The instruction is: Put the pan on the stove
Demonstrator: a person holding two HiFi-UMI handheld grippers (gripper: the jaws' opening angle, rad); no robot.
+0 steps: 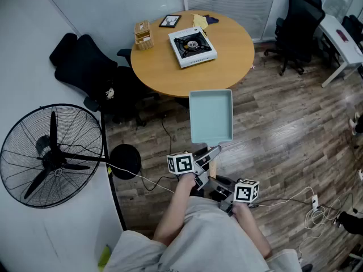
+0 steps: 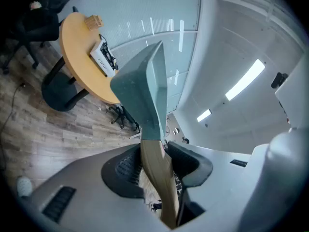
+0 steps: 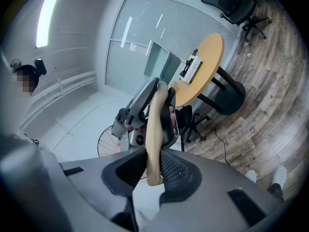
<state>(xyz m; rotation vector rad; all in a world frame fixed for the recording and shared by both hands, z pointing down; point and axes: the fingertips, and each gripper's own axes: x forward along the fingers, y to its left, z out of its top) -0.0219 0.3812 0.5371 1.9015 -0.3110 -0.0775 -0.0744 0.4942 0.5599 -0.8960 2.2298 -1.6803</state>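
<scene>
Left tongs [image 2: 161, 159] and right tongs [image 3: 154, 162] both clamp the wooden handle [image 2: 161, 187], holding the pan [image 1: 211, 116] mid-air over the floor. Ahead, the stove [image 1: 193, 46] sits on the worktop [image 1: 229, 61], well apart, so placing isn't done yet.

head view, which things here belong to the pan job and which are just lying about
Job: pan, clamped by left gripper and right gripper; stove; round table.
Lying about: wooden box, picture frame, floor fan, office chairs.
</scene>
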